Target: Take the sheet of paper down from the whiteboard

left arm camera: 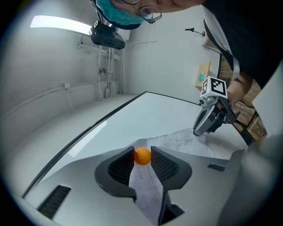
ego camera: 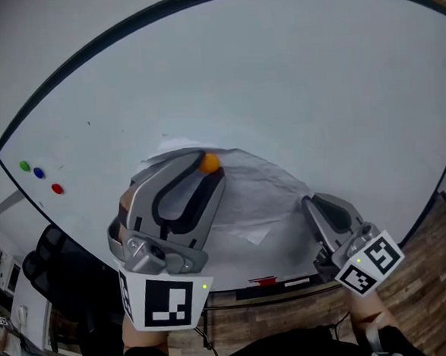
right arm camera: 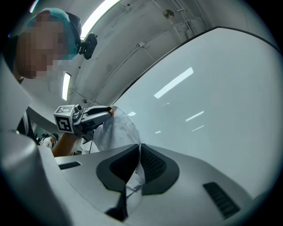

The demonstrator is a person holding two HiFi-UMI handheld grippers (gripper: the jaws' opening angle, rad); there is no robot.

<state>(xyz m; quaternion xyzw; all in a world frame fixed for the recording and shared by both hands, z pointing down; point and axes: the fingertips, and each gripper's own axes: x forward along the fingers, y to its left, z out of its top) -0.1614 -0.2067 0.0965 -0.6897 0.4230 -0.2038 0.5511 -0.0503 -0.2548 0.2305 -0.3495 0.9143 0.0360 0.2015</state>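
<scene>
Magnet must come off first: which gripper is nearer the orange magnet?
Left. The left gripper grips the orange magnet between its jaws; the right gripper pinches the paper, apart from the magnet.

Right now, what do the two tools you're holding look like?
Both are smooth grey plastic shells with curved, black-lined jaws and ribbed black pads. The left tool and the right tool each carry a white marker cube printed with black squares, with a small green light on it.

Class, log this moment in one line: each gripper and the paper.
left gripper: shut on orange magnet | right gripper: shut on sheet of paper | paper: crumpled, by whiteboard
</scene>
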